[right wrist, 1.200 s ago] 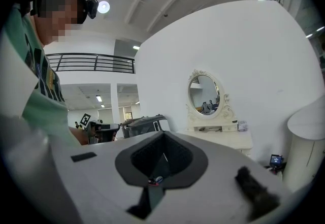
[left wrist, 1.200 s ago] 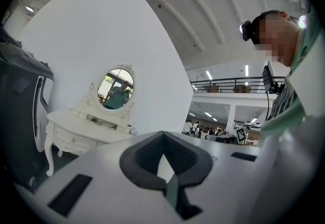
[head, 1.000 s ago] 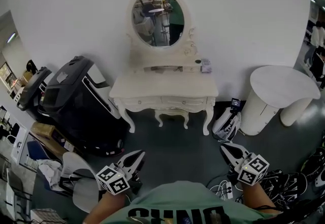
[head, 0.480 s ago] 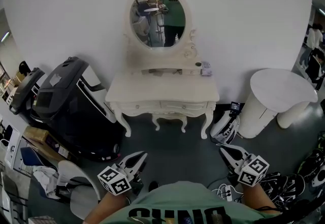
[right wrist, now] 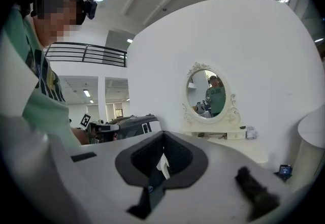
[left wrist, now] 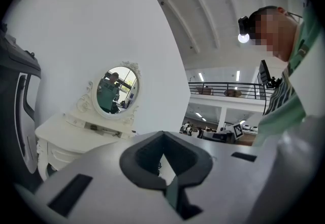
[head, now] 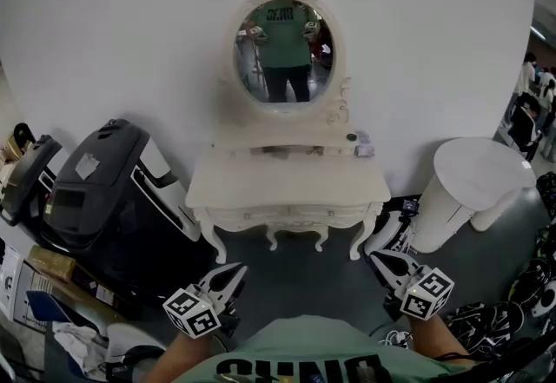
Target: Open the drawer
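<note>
The cream drawer sat shut under the white carved dressing table's front edge. The black left gripper and right gripper, well apart from it, each had 2 jaws closed, empty.

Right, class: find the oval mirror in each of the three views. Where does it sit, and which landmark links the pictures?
Head view: mirror at top centre, on the wall.
Left gripper view: mirror left of centre.
Right gripper view: mirror right of centre.
Shared landmark: the white table directly under it.
</note>
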Available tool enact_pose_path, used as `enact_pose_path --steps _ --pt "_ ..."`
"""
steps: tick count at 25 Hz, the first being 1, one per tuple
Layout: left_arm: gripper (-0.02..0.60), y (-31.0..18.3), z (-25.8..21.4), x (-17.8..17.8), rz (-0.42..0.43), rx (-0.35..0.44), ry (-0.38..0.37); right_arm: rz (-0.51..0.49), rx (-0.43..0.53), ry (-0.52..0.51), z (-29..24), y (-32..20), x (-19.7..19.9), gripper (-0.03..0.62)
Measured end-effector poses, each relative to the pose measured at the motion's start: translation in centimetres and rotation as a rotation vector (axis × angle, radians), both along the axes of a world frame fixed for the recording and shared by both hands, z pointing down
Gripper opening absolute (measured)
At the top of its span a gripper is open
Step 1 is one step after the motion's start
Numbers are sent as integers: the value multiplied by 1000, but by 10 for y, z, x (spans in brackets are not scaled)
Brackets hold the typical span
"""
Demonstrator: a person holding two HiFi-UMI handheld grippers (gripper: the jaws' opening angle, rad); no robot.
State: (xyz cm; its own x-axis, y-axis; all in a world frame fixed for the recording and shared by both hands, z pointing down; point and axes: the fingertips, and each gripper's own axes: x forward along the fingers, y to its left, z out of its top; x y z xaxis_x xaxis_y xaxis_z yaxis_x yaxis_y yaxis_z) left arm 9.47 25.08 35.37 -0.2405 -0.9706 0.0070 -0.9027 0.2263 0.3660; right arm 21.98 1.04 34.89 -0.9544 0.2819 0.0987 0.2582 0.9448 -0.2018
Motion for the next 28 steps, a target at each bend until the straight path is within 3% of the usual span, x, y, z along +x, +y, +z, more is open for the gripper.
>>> enact_pose_path --steps 8,15,22,28 --pt "9 61 8 -88 -46 15 21 -13 32 49 -1 45 -89 12" --pt "8 83 16 -118 -103 8 47 -69 23 61 2 59 -141 12" --pt "8 80 23 -140 -199 -31 49 -175 -8 61 17 49 -196 12" --pt "9 38 17 -166 -277 -44 45 -277 -28 47 19 12 -251 12"
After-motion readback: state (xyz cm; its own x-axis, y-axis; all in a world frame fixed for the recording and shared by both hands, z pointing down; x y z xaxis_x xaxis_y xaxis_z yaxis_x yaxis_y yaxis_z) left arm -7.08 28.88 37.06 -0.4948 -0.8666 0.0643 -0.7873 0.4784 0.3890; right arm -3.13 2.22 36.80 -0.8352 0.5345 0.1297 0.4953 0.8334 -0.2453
